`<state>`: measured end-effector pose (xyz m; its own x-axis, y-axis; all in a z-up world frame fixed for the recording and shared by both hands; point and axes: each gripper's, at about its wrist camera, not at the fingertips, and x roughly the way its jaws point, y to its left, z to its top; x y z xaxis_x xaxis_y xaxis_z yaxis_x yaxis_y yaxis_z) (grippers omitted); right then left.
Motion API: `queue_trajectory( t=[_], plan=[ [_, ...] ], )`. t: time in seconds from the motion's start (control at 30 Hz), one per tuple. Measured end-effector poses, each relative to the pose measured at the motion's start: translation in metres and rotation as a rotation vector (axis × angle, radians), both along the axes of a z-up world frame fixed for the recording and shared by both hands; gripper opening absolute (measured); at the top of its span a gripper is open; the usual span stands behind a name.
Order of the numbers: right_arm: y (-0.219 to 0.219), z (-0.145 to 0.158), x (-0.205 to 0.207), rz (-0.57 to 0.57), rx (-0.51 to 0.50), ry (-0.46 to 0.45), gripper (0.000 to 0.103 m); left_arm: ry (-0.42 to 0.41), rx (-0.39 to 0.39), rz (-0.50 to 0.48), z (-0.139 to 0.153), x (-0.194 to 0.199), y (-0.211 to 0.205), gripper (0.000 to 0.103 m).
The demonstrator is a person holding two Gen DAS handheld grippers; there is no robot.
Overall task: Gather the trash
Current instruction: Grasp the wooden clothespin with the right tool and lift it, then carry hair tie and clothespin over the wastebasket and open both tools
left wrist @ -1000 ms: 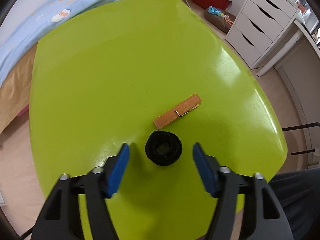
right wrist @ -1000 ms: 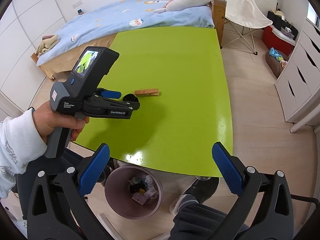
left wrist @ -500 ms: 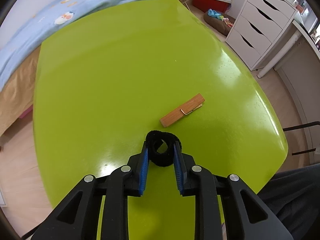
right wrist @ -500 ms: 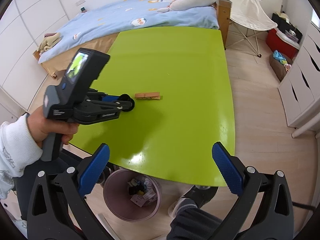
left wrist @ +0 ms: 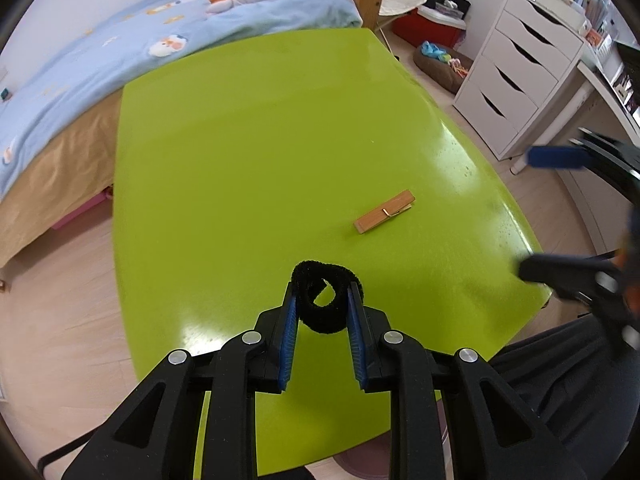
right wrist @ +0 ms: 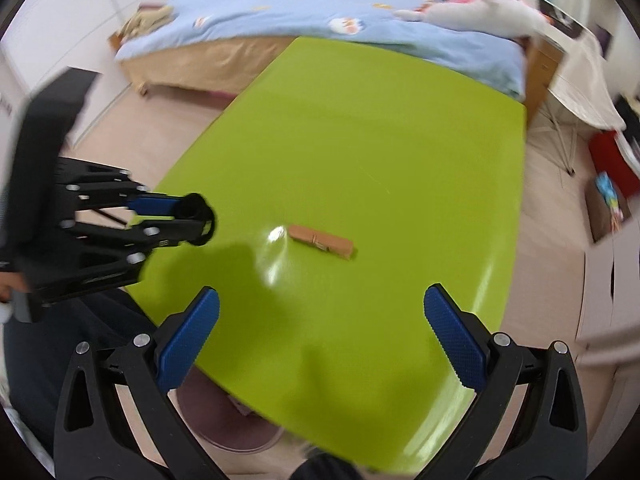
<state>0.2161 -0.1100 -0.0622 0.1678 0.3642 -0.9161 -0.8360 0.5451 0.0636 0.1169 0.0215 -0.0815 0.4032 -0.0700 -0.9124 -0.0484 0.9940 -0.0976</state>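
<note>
the left gripper (left wrist: 322,304) was clenched on the black fuzzy ring (left wrist: 325,296), held above the green bench (left wrist: 248,168) near the wooden clothespin (left wrist: 385,217). the right gripper (right wrist: 320,332) hung released and empty, just short of the clothespin over the bench's near edge.

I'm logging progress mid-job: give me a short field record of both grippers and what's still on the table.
left gripper: shut on the black fuzzy fabric ring, clear of the table
right gripper: open, empty, above the table's near edge
lime-green glossy table: only the wooden clothespin lies on it
purple bin: on the floor, partly hidden under the table edge
</note>
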Motion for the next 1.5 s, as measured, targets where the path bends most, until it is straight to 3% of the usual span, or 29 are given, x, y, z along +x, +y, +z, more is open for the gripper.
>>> queue_trajectory(
  t=[0.27,0.33,0.57,0.63,1.03,1.23,1.5],
  plan=[
    [0.051,-0.035,0.015,0.206,-0.1,-0.001,0.097,-0.013,-0.02,0.018,0.005,-0.013,0.014,0.022],
    [0.061,-0.046,0.017,0.242,-0.139,0.004,0.081,-0.014,-0.025,0.023,0.005,-0.016,0.017,0.022],
    [0.082,-0.076,0.021,0.291,-0.238,-0.006,0.061,-0.006,-0.044,0.036,-0.002,-0.018,0.025,0.022],
    [0.084,-0.08,0.022,0.297,-0.254,-0.002,0.046,-0.001,-0.049,0.04,-0.003,-0.018,0.027,0.022],
    [0.072,-0.075,0.021,0.239,-0.233,0.008,0.013,-0.013,-0.052,0.021,0.0,-0.021,0.022,0.022],
    [0.048,-0.058,0.012,0.153,-0.151,0.032,0.013,-0.027,-0.038,0.004,0.008,-0.029,0.013,0.022],
    [0.012,-0.007,-0.037,0.066,0.0,0.024,0.013,-0.071,-0.011,-0.023,0.026,-0.052,-0.001,0.022]
  ],
)
